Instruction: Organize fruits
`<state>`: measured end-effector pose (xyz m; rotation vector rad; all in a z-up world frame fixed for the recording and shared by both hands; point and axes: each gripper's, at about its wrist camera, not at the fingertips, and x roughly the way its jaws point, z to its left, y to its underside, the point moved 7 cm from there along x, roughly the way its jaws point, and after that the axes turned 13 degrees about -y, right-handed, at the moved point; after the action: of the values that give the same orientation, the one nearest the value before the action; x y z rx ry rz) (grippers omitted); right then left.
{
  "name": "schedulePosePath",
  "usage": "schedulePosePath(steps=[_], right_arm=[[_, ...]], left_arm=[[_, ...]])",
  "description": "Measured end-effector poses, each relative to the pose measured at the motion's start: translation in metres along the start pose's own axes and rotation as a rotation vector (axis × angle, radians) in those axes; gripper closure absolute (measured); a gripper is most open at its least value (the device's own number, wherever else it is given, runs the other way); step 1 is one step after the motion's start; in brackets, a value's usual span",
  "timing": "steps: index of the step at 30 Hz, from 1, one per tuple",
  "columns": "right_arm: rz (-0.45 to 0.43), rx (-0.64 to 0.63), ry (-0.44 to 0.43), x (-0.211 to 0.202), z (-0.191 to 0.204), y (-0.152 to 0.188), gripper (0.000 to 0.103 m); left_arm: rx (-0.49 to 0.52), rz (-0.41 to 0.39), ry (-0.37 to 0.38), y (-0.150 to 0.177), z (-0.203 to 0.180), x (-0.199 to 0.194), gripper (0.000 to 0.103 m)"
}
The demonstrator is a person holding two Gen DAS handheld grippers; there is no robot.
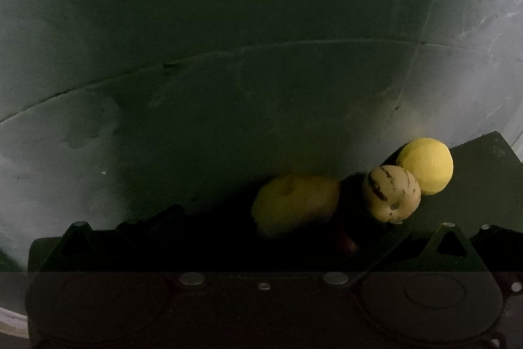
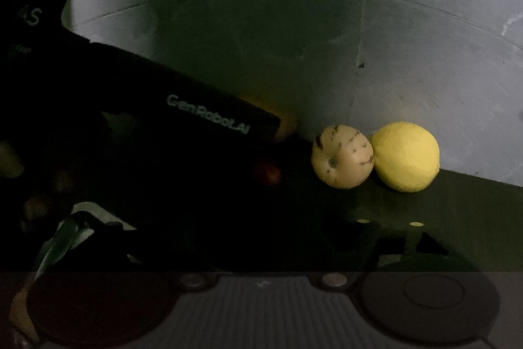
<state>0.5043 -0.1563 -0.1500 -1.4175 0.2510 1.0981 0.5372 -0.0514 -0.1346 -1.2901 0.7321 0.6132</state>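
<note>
Yellow round fruit (image 2: 406, 156) touches the pale striped fruit (image 2: 341, 156) on our dark mat (image 2: 474, 205), just right of our right gripper (image 2: 385, 246); jaw states too dark to tell.

Both of your views are very dim, with light reaching only the right side, where the yellow fruit (image 2: 407, 156) shows clearly. Deep shadow swallows the left hand-held gripper (image 2: 157, 126) (its edges smear), and fisheye bending curves the floor (image 1: 228, 22) seams.
</note>
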Motion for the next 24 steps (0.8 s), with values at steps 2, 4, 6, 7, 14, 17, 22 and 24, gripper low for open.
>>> schedulePosePath(steps=[2,4,6,7,14,17,22,24], right_arm=[[0.004,-0.009,-0.005,0.004,0.000,-0.001,0.034],[0.017,-0.014,-0.002,0.006,0.000,-0.001,0.038],[0.016,-0.018,0.000,0.008,-0.001,-0.002,0.040],[0.015,-0.021,0.002,0.009,-0.002,-0.002,0.042],[0.023,-0.029,0.001,0.018,-0.004,-0.005,0.050],[0.020,-0.036,0.005,0.018,-0.004,-0.005,0.054],[0.012,-0.043,0.011,0.019,-0.004,-0.005,0.063],[0.011,-0.043,0.010,0.020,-0.002,-0.005,0.065]], left_arm=[[-0.005,0.007,0.012,-0.001,-0.001,0.004,0.001],[-0.010,0.013,0.026,-0.001,-0.003,0.007,0.002],[-0.012,0.017,0.035,-0.003,-0.004,0.011,0.002],[-0.012,0.017,0.040,-0.004,-0.005,0.012,0.003],[-0.011,0.028,0.061,-0.006,-0.010,0.016,0.010],[-0.007,0.031,0.065,-0.005,-0.013,0.015,0.015],[-0.010,-0.013,0.118,-0.008,-0.014,0.014,0.023],[-0.010,-0.011,0.116,-0.008,-0.015,0.015,0.026]])
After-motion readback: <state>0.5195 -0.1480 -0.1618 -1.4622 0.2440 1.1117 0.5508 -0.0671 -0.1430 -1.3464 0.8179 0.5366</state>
